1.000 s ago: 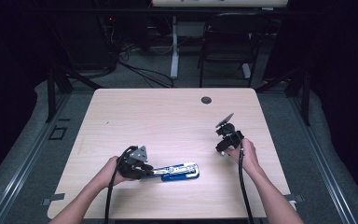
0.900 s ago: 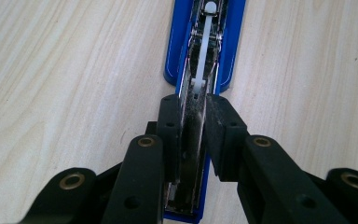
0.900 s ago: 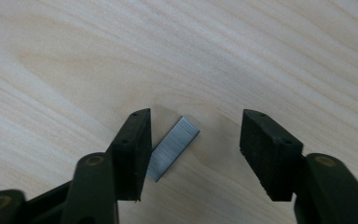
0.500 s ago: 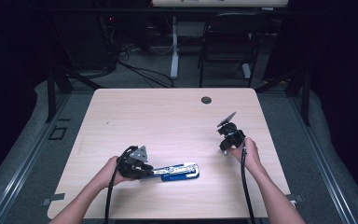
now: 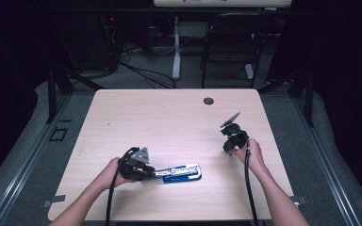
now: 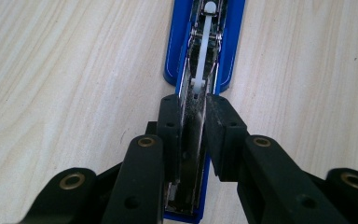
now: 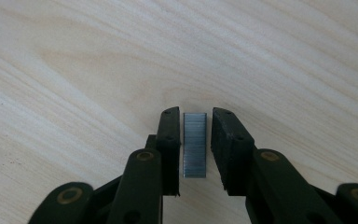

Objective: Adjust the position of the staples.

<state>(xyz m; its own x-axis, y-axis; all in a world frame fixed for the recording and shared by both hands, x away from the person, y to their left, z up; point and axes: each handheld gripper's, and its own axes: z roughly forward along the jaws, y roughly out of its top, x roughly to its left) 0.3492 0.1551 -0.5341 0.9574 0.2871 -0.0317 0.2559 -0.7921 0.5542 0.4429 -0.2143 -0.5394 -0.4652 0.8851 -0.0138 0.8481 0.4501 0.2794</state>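
Two grippers | left clamps stapler | right closing, seemingly touching staples

One stapler, one staple strip, two tools, one table

Open blue stapler flat on table; staple strip well apart.

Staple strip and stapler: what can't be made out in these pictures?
- Staple strip, right gripper view: a thin gap shows beside each pad of the right claw, which has just been closing; contact unclear.
- High view: the strip is hidden under that claw.
- Stapler, left gripper view: rear cut off by the bottom edge, sides covered by the left claw.
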